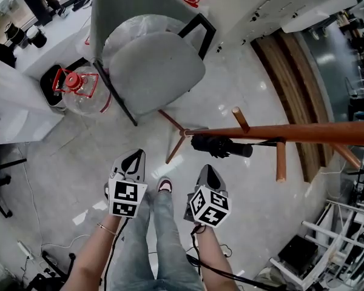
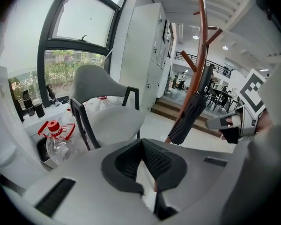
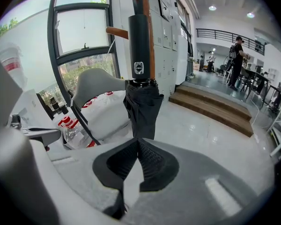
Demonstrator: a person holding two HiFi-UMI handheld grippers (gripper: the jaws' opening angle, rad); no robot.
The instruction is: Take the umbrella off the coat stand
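Both tongs are pressed together with nothing between them: the left tongs (image 1: 134, 156) and the right tongs (image 1: 207, 171) are held low in front of the person, side by side and apart from each other. The umbrella (image 3: 141, 102), black and folded, hangs on the brown wooden coat stand (image 1: 303, 132), close against its pole, handle uppermost and bunched canopy below, so its long axis runs up and down along the pole. From the right tongs it lies straight ahead and near, filling the middle of the right gripper view; from the left tongs it sits off to the right and farther away. By that reading the right hand is the nearer one and the better placed to reach the handle, though its tongs would first have to spread. A small square badge (image 3: 138, 68) on the handle carries a mark too small to read, and the red-capped water bottle (image 1: 80, 88) beside the grey chair (image 1: 155, 65) shows no legible print.
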